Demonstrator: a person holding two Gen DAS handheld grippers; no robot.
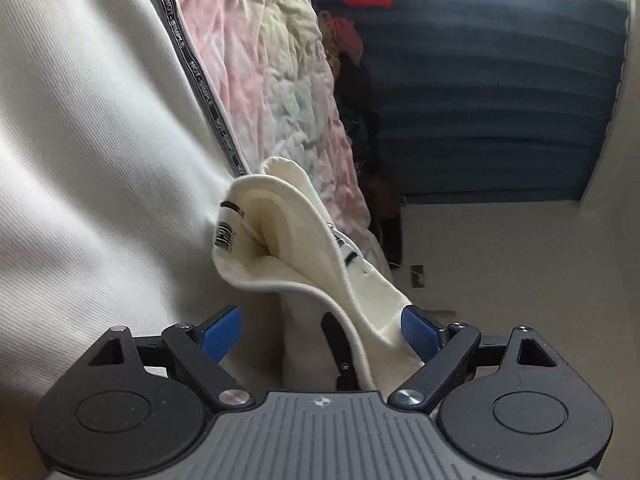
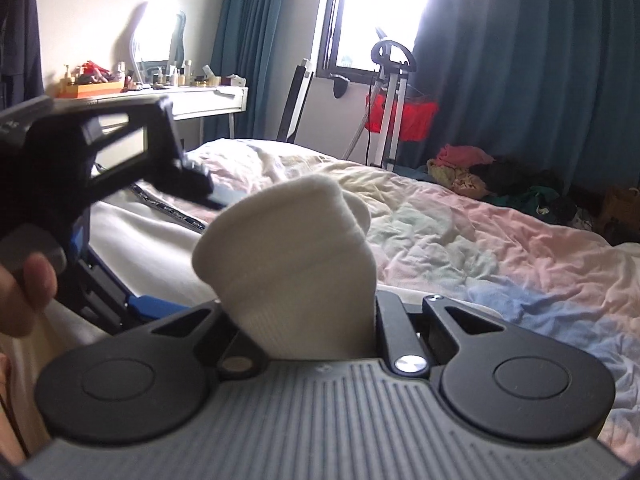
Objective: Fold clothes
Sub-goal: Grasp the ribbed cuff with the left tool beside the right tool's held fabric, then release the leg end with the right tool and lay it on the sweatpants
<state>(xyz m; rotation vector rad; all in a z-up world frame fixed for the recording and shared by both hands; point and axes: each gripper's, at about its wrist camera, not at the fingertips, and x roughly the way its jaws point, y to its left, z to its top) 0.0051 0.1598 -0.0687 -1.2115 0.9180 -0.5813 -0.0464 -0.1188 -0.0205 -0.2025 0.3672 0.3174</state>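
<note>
While the right hand-held gripper (image 2: 308, 320) is closed on the white sock (image 2: 288, 240) above the bed (image 2: 480, 240), the left hand-held gripper (image 1: 320, 332) stands wide open, sock between its blue pads (image 1: 420, 336).

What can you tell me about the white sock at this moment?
The white sock is a thick, ribbed knit in cream-white, with black printed marks near its cuff. It is bunched and curled, standing up from the right gripper, whose jaws are shut on its lower end. One edge hangs between the open jaws of the left gripper, brushing one blue pad. It is held above the rumpled pastel bedding.
</note>
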